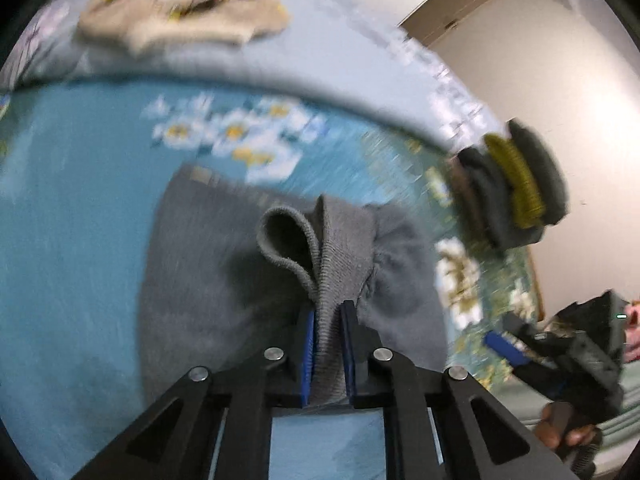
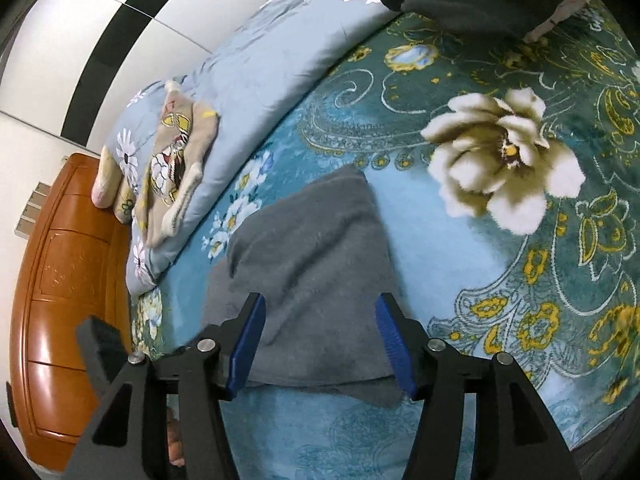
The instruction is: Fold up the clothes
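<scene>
Nearest the left wrist camera, the left gripper (image 1: 328, 320) is pinching a ribbed cuff or hem of the grey knit garment (image 1: 224, 264), its blue pads (image 1: 308, 344) pressed against the fabric from both sides. That edge is bunching up into a loop above the jaws, likely because a lifted edge can be carried across the rest for a fold. The body of the garment is lying on the teal floral blanket (image 1: 72, 200), spread flat enough to fold on the bed. Farther right in that view, a dark grey and mustard stack of clothes (image 1: 516, 184) is sitting near the bed's edge, apparently put aside as finished, though it is blurred.

In the right wrist view, a beige printed garment (image 2: 172, 168) is resting on the pale blue quilt (image 2: 280, 56) at left, out of the working area. The right gripper (image 2: 320, 340) is standing spread over the near end of the grey garment, touching nothing, seemingly lining up for the opposite corner.
</scene>
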Available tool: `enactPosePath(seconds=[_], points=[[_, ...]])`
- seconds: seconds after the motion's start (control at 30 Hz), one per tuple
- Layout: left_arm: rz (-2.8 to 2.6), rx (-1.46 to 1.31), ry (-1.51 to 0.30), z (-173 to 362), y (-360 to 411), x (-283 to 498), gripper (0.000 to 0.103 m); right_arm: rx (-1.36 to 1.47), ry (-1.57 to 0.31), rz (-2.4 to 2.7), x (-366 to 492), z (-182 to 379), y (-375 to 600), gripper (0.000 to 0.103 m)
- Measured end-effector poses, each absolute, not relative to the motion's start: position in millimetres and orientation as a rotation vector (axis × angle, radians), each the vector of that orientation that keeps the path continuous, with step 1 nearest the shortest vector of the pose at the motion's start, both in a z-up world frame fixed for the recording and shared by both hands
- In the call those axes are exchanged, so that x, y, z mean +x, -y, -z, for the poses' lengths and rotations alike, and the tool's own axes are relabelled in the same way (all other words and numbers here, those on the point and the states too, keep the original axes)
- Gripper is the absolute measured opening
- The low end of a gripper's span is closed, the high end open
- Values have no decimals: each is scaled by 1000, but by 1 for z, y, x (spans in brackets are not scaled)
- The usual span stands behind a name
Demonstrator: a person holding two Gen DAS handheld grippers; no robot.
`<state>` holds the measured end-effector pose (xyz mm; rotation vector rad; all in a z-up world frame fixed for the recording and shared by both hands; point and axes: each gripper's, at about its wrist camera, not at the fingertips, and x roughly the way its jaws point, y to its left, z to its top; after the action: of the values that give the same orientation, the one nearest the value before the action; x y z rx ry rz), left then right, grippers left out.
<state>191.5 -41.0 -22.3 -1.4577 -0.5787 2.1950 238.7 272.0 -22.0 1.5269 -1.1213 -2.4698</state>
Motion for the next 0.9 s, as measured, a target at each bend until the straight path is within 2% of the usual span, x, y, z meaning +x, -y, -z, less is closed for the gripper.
enactPosePath(seconds=[0.17, 0.23, 0.37, 0.47, 0.5, 0.6, 0.67, 0.7, 0.9], points=[[-2203, -1319, 667, -17, 61, 191, 11, 1485, 1102, 2473, 235, 11, -269, 59], [-2242, -1326, 657, -15, 80, 195, 11, 1472, 1065, 2472, 234, 6, -264, 59], [-2259, -1602, 523, 58, 102, 190, 13, 1554, 1017, 2467, 226, 18, -254, 59], [-2206, -1671, 701, 88, 126, 192, 13, 1681, 1094, 2400, 223, 40, -254, 59], [-2216, -1644, 718, 85, 130, 193, 13, 1685, 1114, 2385, 224, 42, -255, 59], [-2257, -1592, 601, 66, 125, 192, 12, 1676, 1122, 2405, 225, 40, -260, 59], [-2254, -1591, 531, 56, 118, 189, 17, 1657, 1117, 2401, 222, 36, -260, 59], [-2272, -1582, 515, 49, 118, 189, 13, 1650, 1097, 2399, 221, 34, -257, 59], [-2259, -1476, 512, 22, 97, 188, 15, 1682, 872, 2421, 207, 28, -237, 59]])
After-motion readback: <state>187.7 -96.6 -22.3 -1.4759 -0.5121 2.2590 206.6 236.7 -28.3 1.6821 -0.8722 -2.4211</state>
